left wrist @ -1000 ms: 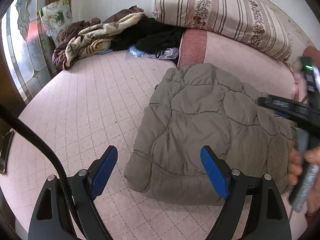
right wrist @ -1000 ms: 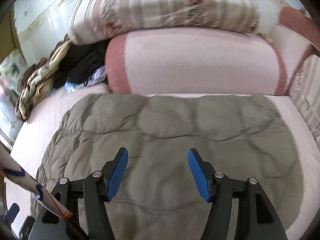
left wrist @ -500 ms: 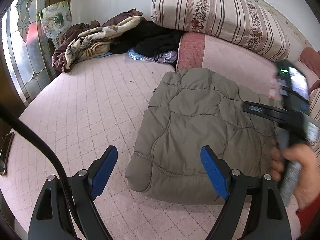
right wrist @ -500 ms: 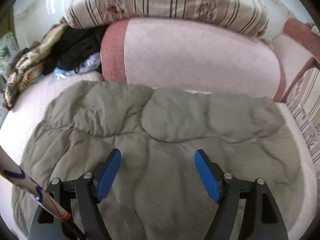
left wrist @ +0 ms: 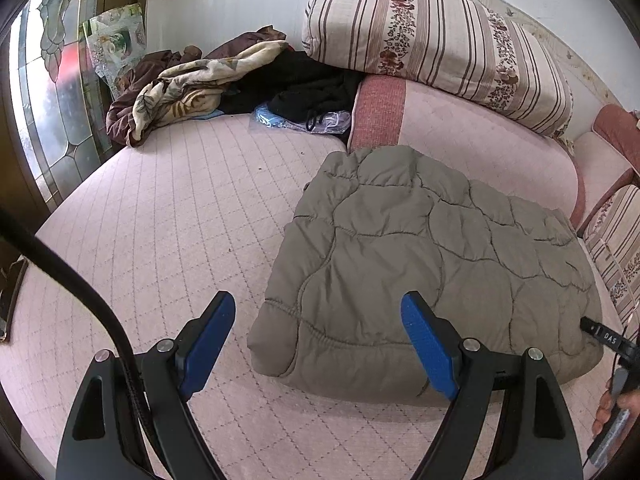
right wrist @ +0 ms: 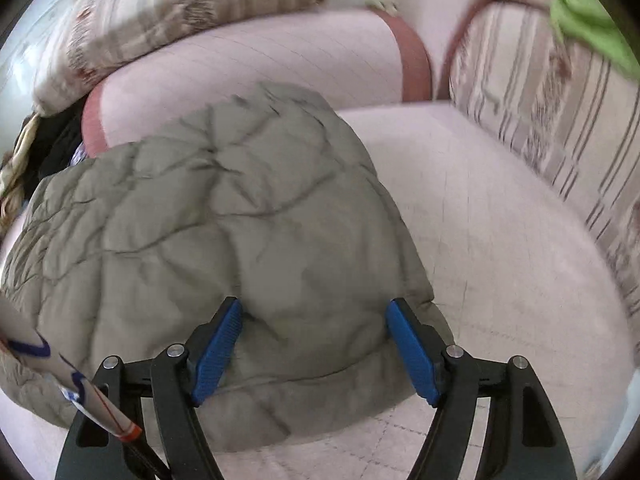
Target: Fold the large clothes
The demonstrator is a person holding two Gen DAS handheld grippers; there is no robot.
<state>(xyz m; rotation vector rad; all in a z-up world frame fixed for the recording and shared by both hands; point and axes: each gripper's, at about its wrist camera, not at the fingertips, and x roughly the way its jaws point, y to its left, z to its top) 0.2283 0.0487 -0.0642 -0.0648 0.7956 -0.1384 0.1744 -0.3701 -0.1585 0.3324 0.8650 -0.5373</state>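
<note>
**Both grippers open over a folded quilted jacket**

The left gripper stands wide open with nothing between its blue pads. It points down at a slant over the pink bed cover, its right pad above the near left corner of the jacket and its left pad above bare cover; neither pad touches the cloth as far as can be seen.

The right gripper is also well open. Its blue pads straddle the near edge of the jacket, with cloth lying between them, but they do not press on it. It too tilts downward. In the left wrist view its black body shows at the lower right edge, with a hand wrapped around the handle.

The grey-green jacket lies folded into a thick, roughly square bundle on the bed, its far edge against a pink bolster. A striped pillow sits on the bolster, and a heap of clothes lies in the far corner.
</note>
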